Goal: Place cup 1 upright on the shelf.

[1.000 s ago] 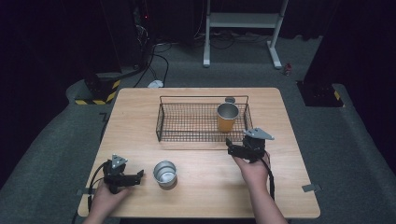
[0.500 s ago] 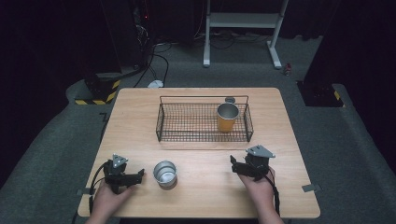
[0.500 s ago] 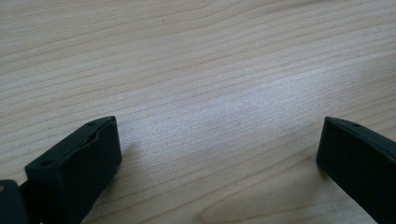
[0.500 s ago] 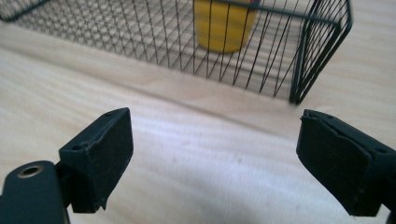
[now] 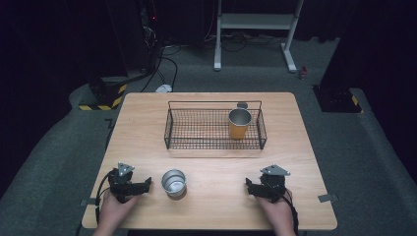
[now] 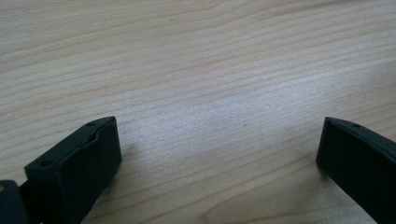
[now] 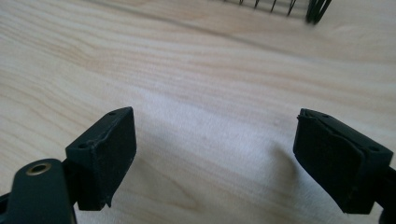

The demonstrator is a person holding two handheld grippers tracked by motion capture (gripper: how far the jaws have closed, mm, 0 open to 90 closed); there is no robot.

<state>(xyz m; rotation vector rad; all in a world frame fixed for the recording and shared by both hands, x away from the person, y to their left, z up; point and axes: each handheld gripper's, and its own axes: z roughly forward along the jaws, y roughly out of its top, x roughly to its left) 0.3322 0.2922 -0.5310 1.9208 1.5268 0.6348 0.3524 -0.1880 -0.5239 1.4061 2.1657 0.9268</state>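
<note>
Silver cup waiting for pickup beside the left claw

The small silver metal cup [image 5: 174, 181] stands upright on the pale wooden desk [image 5: 295, 128], just beside the left claw [image 5: 142, 185]; approach level, jaws straddling its wall. Both the left claw and the right claw [image 5: 252, 188] gape wide, empty. An orange-sided metal cup [image 5: 239, 123] sits inside the black wire basket [image 5: 182, 130].

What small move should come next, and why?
Probably slide the left gripper toward the silver cup beside it and close on its rim. Its jaws are open and empty, that cup stands outside the wire basket, and the orange cup is already inside.
</note>
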